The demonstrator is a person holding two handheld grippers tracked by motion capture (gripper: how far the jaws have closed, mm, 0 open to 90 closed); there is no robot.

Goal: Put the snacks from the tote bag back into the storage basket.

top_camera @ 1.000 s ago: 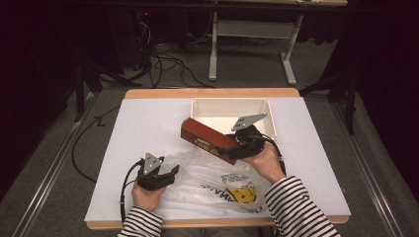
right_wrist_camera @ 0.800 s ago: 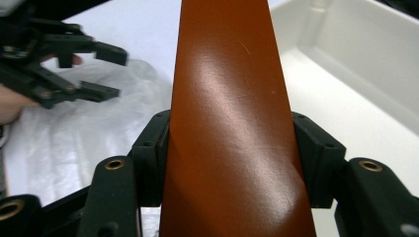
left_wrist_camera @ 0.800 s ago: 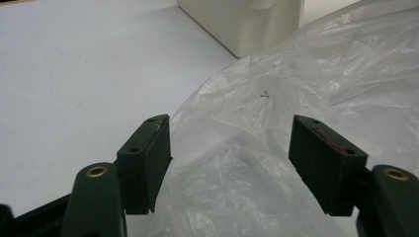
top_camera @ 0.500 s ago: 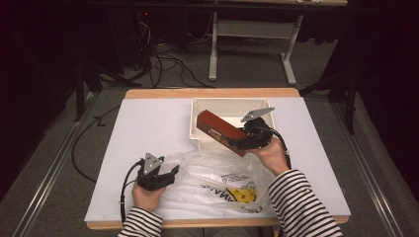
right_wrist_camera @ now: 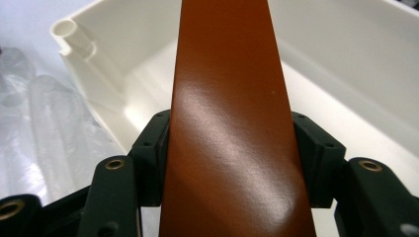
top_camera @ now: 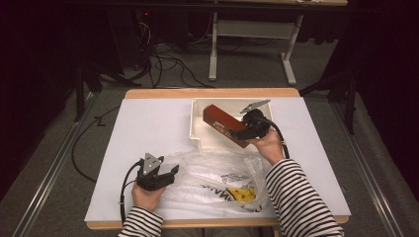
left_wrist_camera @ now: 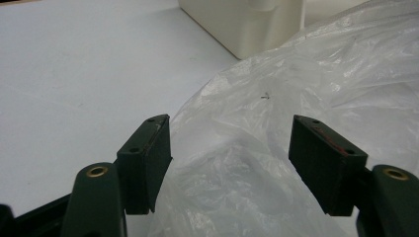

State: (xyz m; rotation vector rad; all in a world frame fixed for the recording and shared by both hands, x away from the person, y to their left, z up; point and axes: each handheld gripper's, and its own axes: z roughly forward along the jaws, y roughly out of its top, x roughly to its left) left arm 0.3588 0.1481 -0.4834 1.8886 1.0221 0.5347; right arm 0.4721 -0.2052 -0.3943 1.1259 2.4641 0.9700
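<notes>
Two tools are in my hands, and the right tool (top_camera: 242, 132) carries the work: its jaws are clamped on the sides of a long red-brown box (top_camera: 225, 123), which sits right of centre in the high view, one end over the white tray (top_camera: 197, 106) and the other in my grip. In the right gripper view the box (right_wrist_camera: 227, 113) runs straight up the middle of the frame, the black pads pressed flat to both its long sides, with the tray's floor and walls (right_wrist_camera: 99, 79) spread out beneath it.

As I judge it, the step is setting the box down inside the tray. To do it well I should keep the box level with the tray's long side, lower the far end first so it clears the near wall and the notched corner, and let go only once the box rests on the floor; opening early would drop it on the rim.

My left tool (top_camera: 159, 174) sits at the lower left of the high view, on the edge of the clear plastic bag (top_camera: 222, 180). In the left gripper view its jaws stand wide apart with crumpled bag (left_wrist_camera: 257, 148) bulging between them, pinched by neither pad. It should keep the bag from sliding while the right hand works.
</notes>
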